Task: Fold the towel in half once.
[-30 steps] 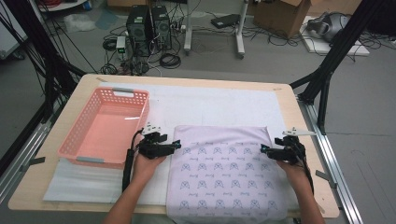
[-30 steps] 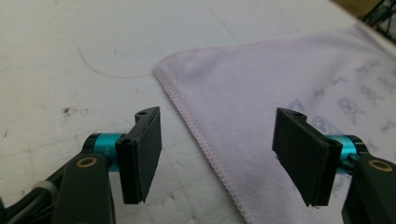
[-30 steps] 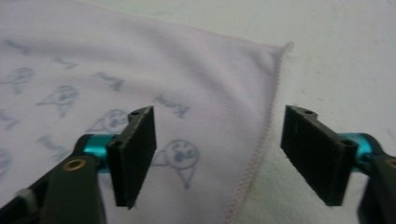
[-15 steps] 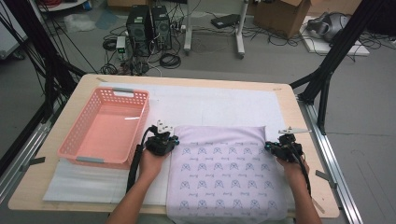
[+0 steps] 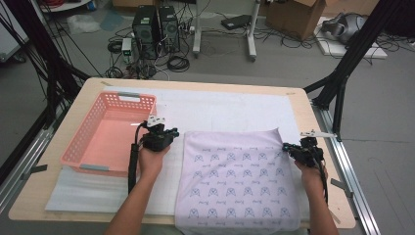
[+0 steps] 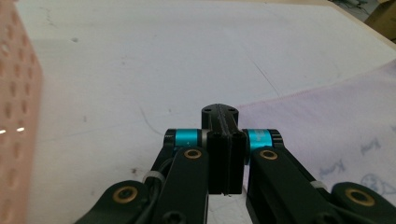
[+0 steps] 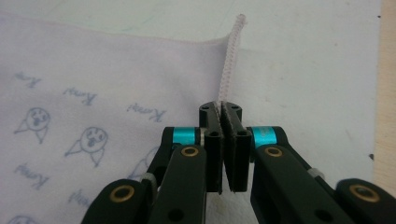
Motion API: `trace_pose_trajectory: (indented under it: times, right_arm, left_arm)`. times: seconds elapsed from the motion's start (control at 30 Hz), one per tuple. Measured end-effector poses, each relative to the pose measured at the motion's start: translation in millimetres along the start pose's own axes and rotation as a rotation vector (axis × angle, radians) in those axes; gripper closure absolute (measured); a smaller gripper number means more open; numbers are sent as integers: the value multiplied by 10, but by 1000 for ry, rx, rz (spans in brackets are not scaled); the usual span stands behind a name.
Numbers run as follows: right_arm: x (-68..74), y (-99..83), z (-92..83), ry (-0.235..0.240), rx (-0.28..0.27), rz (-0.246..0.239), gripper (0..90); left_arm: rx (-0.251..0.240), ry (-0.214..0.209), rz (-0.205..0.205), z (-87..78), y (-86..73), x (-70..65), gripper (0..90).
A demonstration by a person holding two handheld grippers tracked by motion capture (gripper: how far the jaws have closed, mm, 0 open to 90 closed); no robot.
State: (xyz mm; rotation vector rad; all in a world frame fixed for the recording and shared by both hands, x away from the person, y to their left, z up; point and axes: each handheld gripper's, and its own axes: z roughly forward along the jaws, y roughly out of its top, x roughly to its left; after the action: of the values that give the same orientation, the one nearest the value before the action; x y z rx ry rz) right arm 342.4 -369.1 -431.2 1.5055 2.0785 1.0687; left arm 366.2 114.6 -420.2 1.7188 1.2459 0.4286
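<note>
A pale lilac cloth (image 5: 237,181) printed with small blue figures lies flat on the white mat (image 5: 220,110). My right gripper (image 5: 288,148) grips its right edge near the far corner. In the right gripper view the jaws (image 7: 220,108) are shut on the cloth's hem (image 7: 229,60), which stands up in a ridge ahead of them. My left gripper (image 5: 174,133) hovers just left of the cloth's far left corner. In the left gripper view its jaws (image 6: 219,112) are pressed together. The cloth (image 6: 327,121) lies to their right, and I see none of it between them.
A pink plastic basket (image 5: 110,132) stands at the left of the table, close to my left hand; its wall (image 6: 14,93) shows in the left gripper view. The wooden table's right edge (image 5: 320,147) runs near my right gripper.
Both grippers went from wide open to shut. The left hand has lifted and shifted a little left, away from the cloth's corner. The right hand stayed at the cloth's edge.
</note>
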Motion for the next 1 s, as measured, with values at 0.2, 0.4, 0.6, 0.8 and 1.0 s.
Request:
trace_pose_trajectory:
  times: [0.2, 0.4, 0.6, 0.8, 1.0]
  right_arm:
    - [20, -6, 62, -3, 21, -8, 879]
    - [6, -8, 54, 0, 27, -3, 878]
    - [14, -11, 79, 2, 35, -8, 877]
    - [14, -1, 60, 11, 21, -7, 878]
    - [50, 114, 33, -4, -56, -17, 880]
  left_arm:
    - [78, -68, 19, 155, -151, -103, 677]
    - [143, -68, 91, 317, -243, -256, 410]
    - [146, 18, 227, 327, -278, -456, 827]
    - [110, 21, 104, 267, -173, -290, 869]
    - [15, 19, 54, 160, 104, -204, 870]
